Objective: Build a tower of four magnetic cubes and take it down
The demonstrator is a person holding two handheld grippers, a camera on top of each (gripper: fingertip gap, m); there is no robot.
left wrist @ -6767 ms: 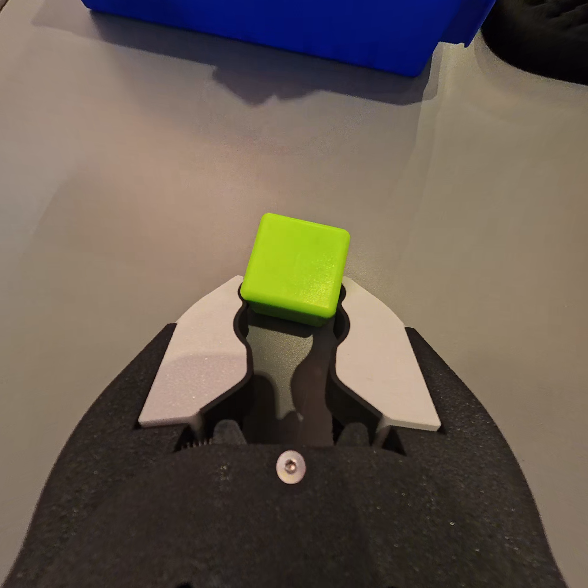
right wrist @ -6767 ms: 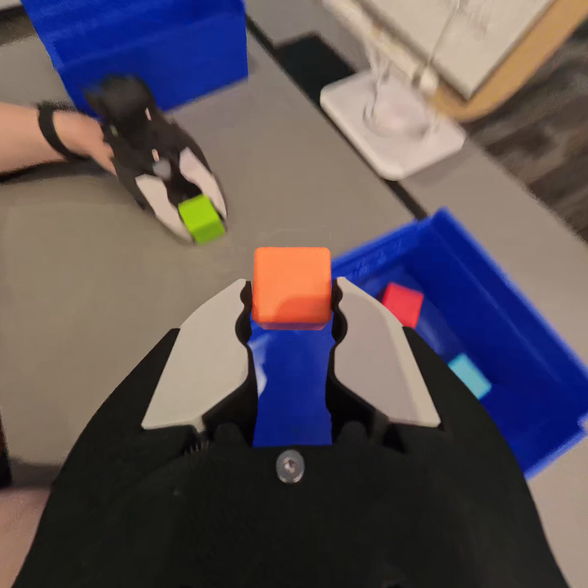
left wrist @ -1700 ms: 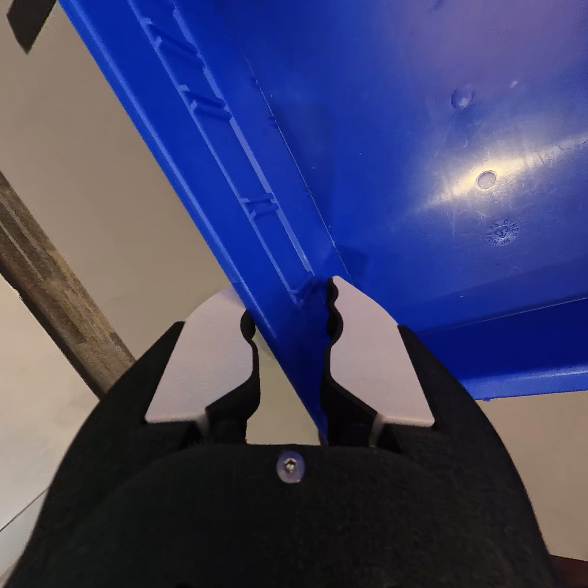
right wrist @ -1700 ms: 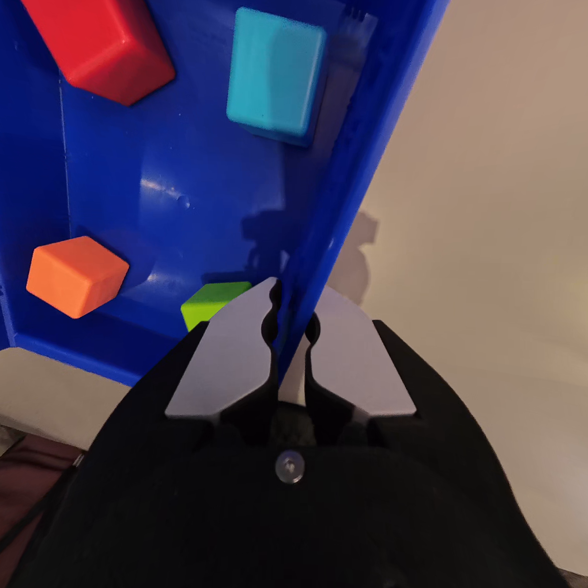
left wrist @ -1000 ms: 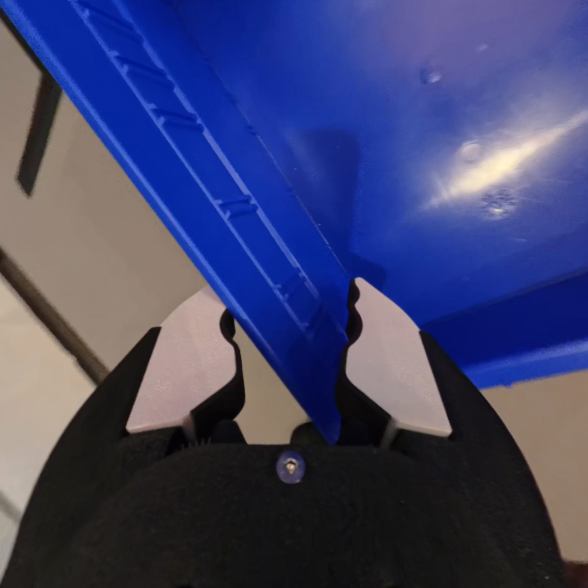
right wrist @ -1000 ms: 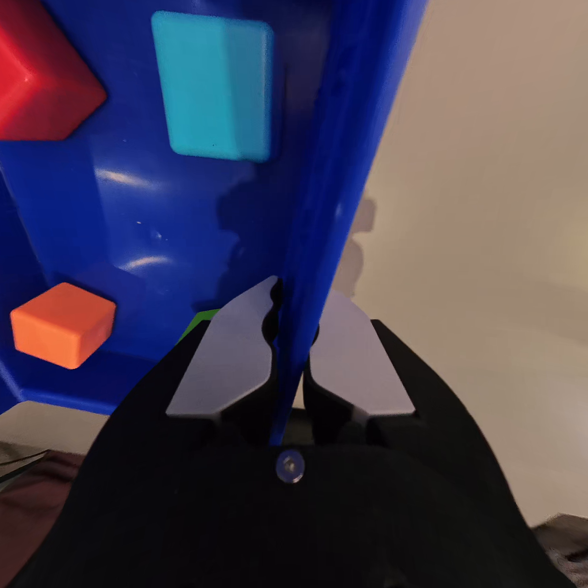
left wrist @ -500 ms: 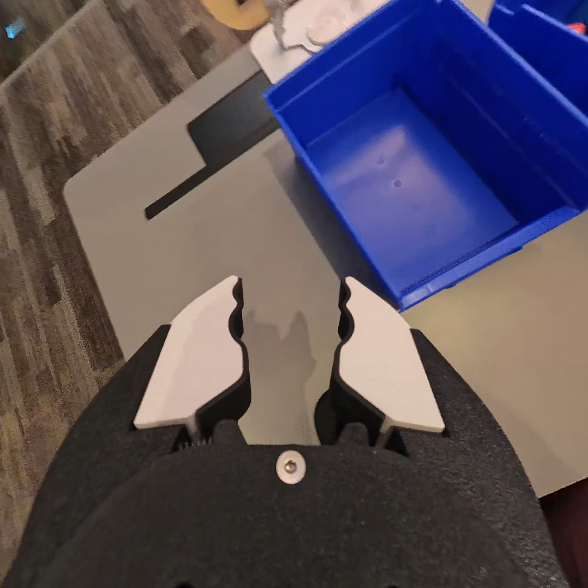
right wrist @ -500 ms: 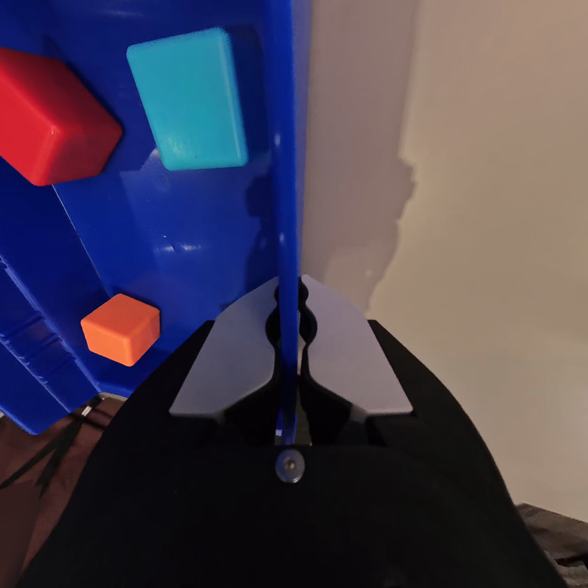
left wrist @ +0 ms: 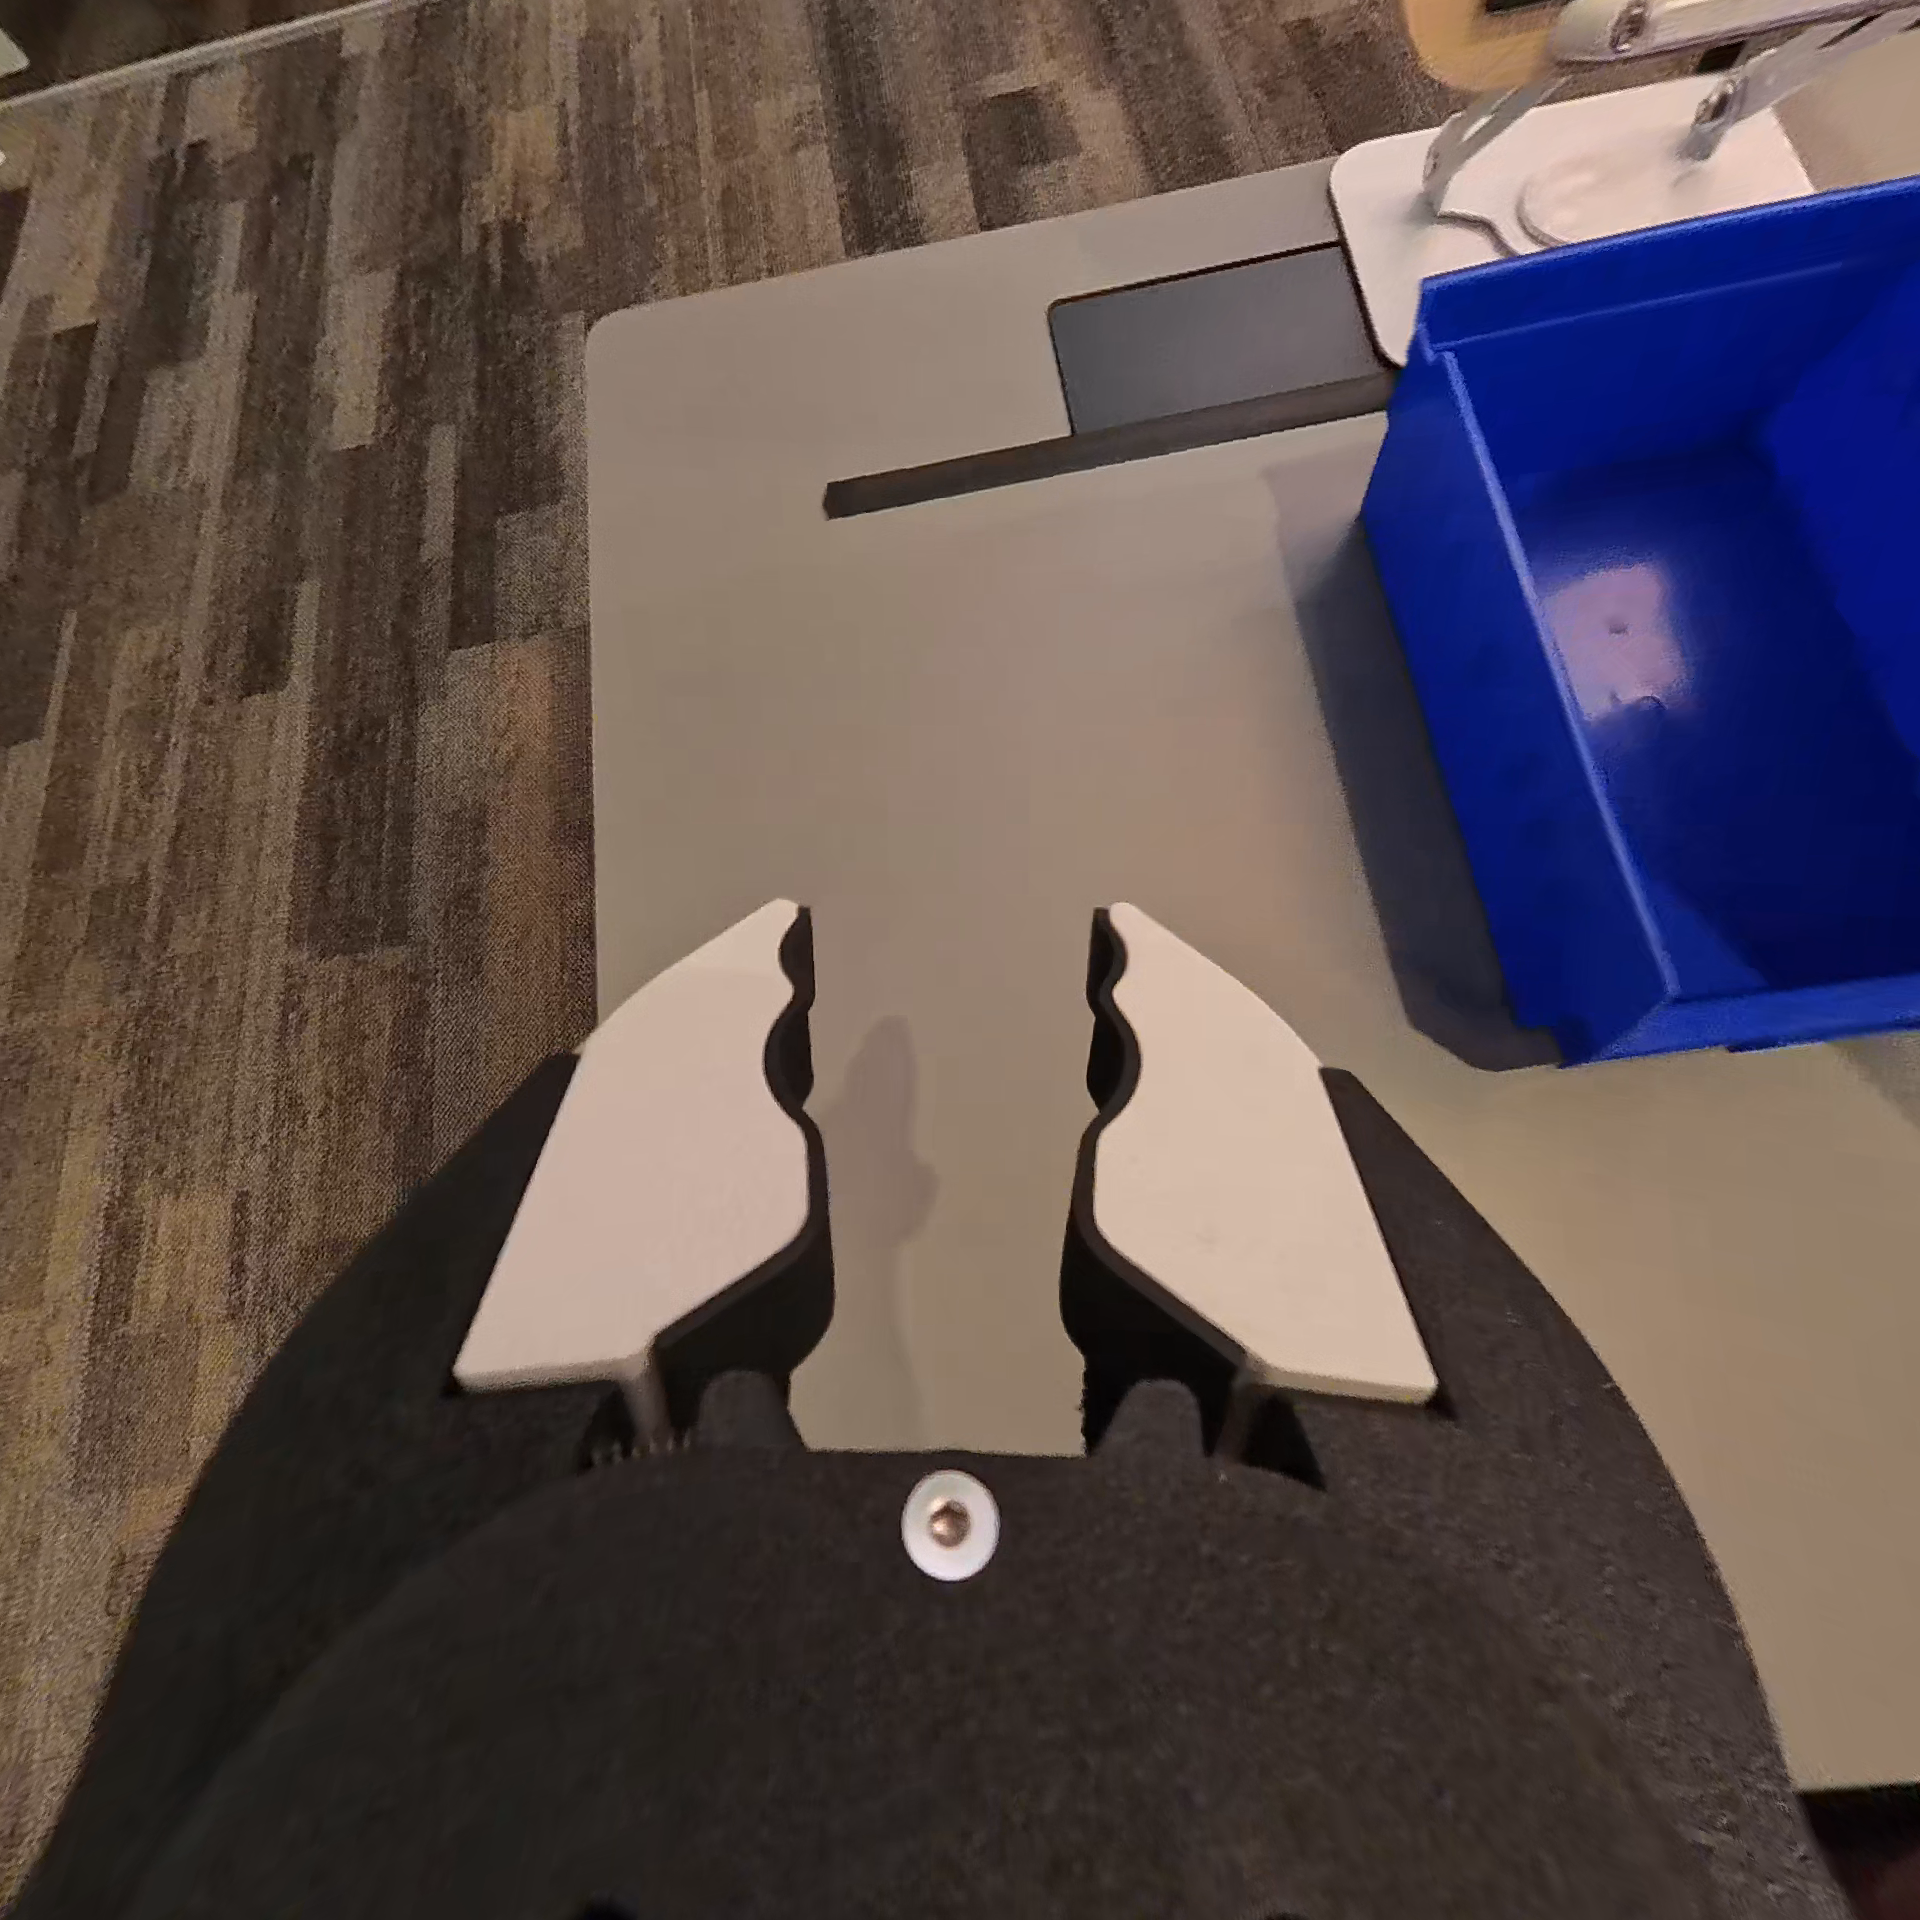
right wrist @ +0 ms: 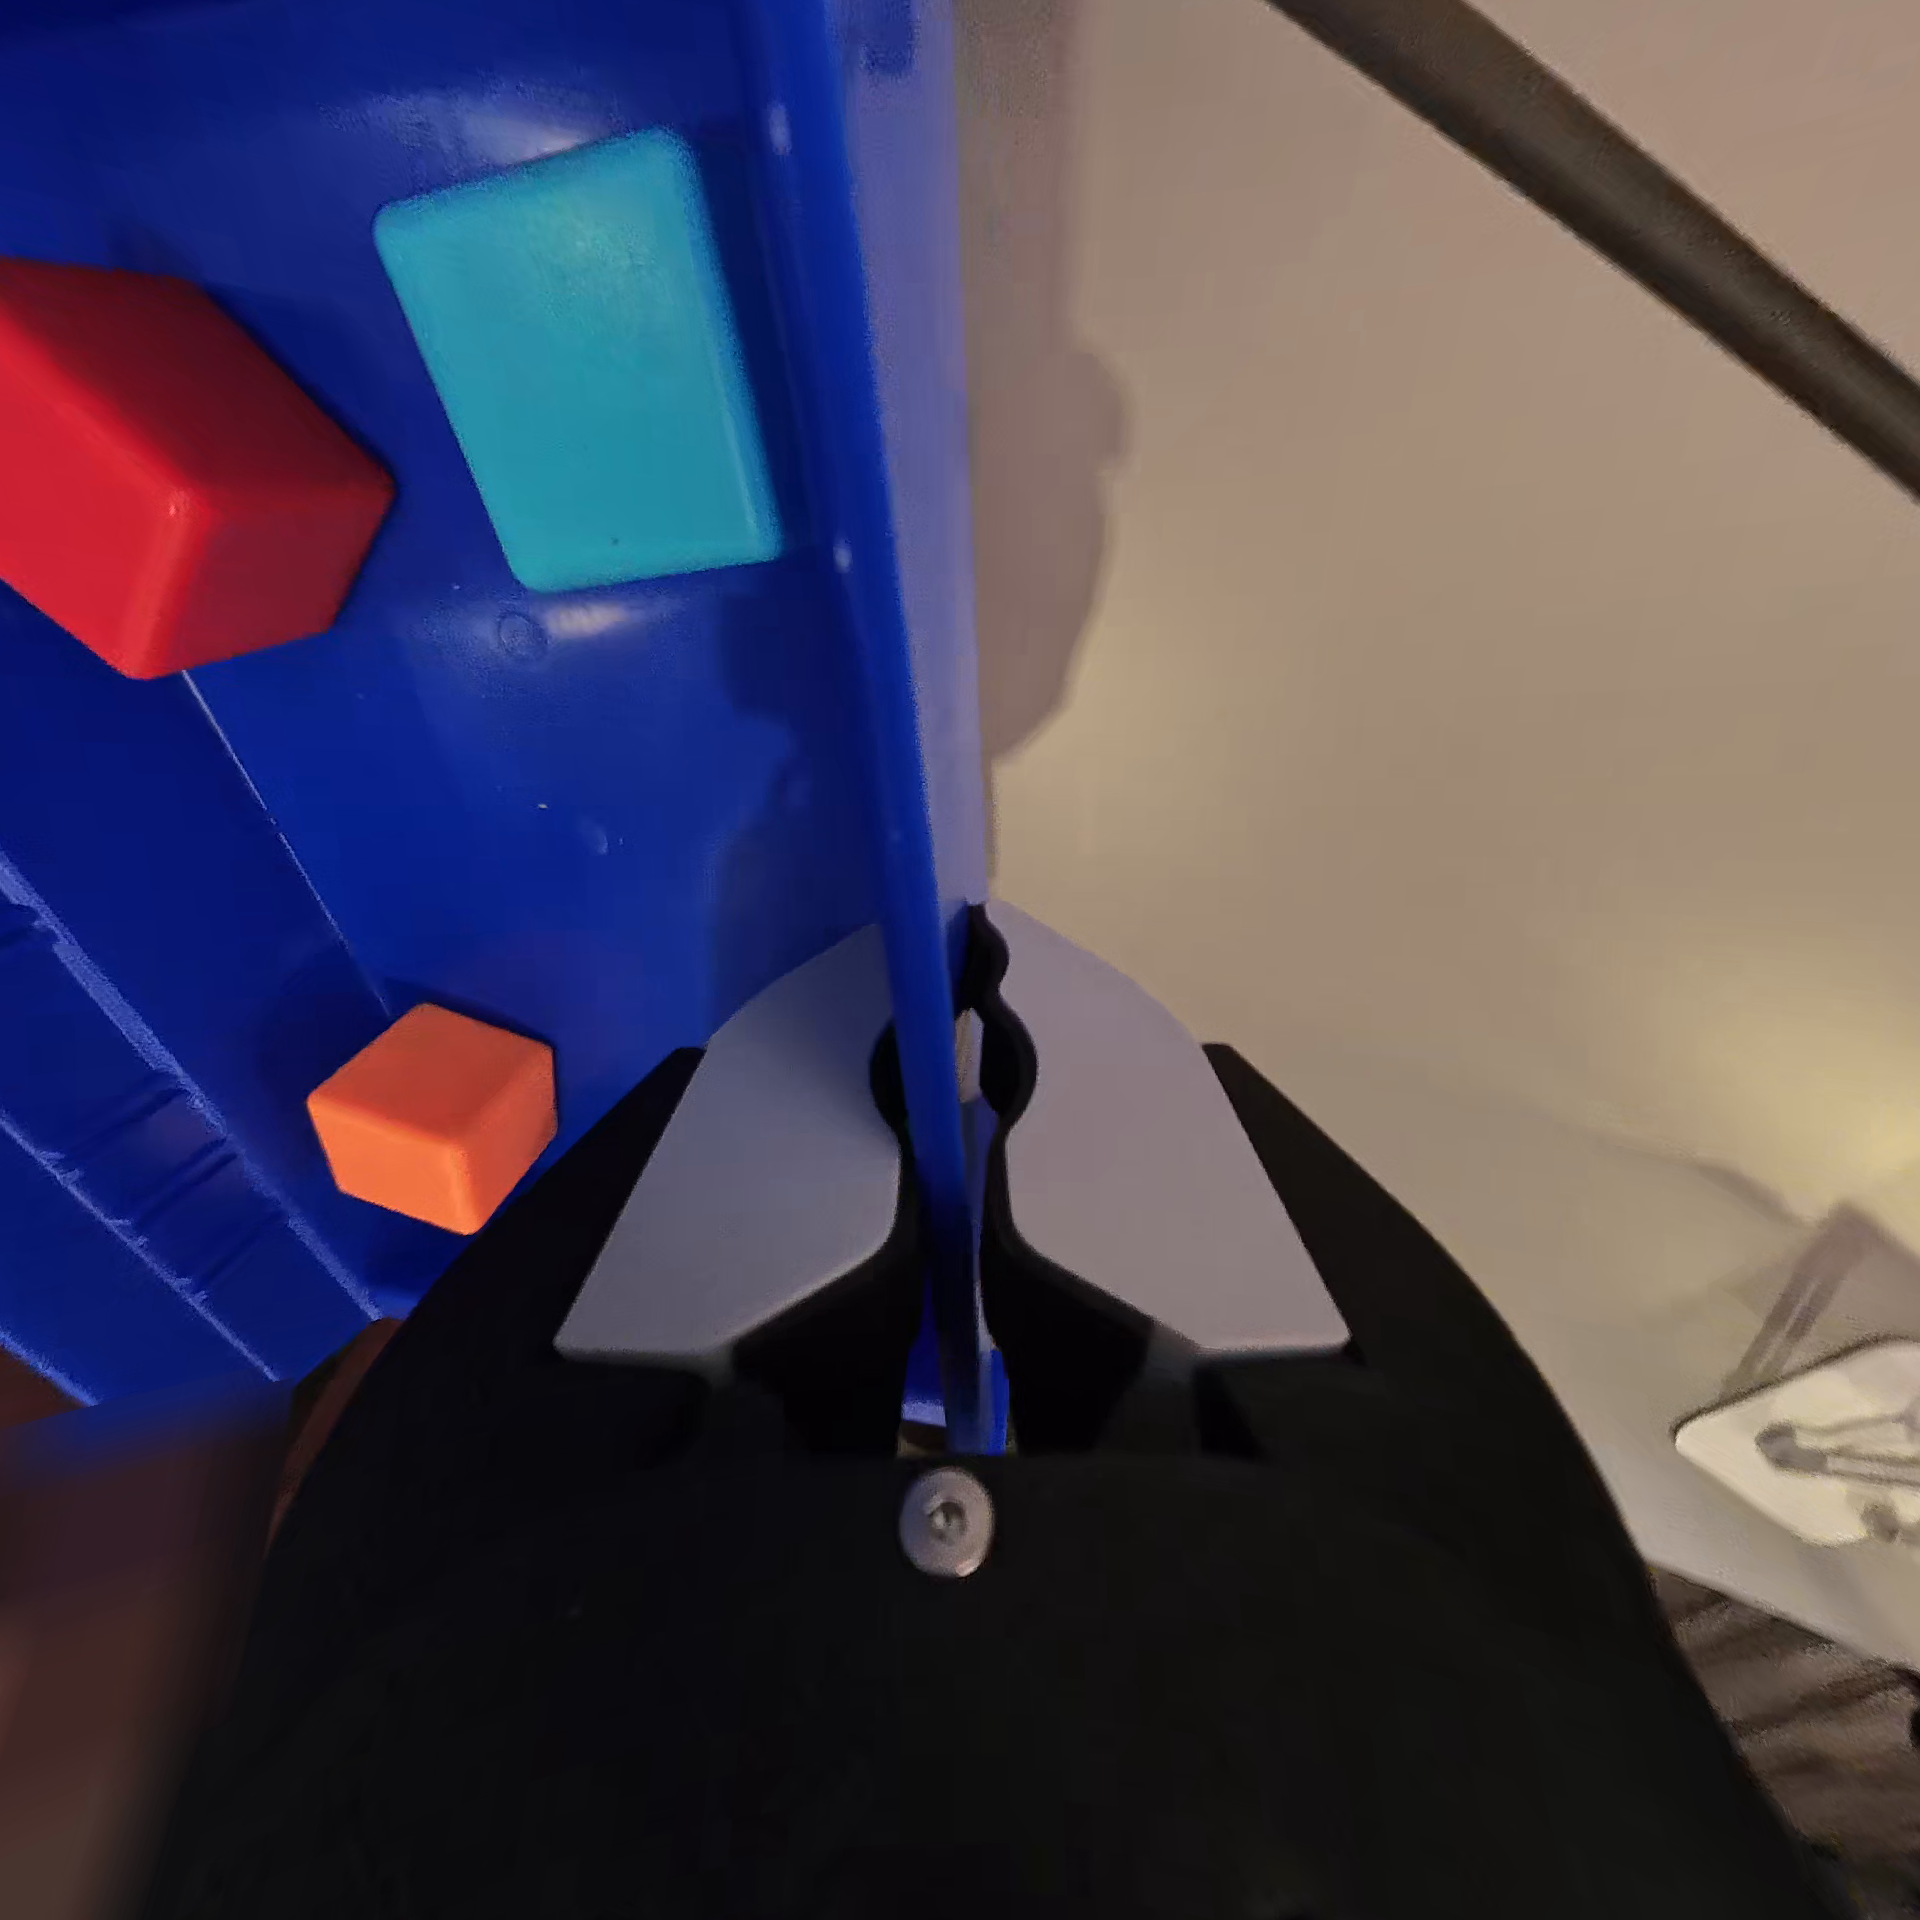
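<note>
The left hand-held gripper (left wrist: pixel 948 914) hangs over the grey table (left wrist: pixel 935 675), its fingers wide apart and holding nothing. Only this view shows a bare blue bin (left wrist: pixel 1475 644) to its right and patterned carpet (left wrist: pixel 260 520) beyond the table edge. The right view alone shows the cubes: the right hand-held gripper (right wrist: pixel 940 920) is clamped on the thin wall of a second bin (right wrist: pixel 883 520), and red (right wrist: pixel 177 488), teal (right wrist: pixel 571 353) and orange (right wrist: pixel 436 1112) cubes lie apart inside.
</note>
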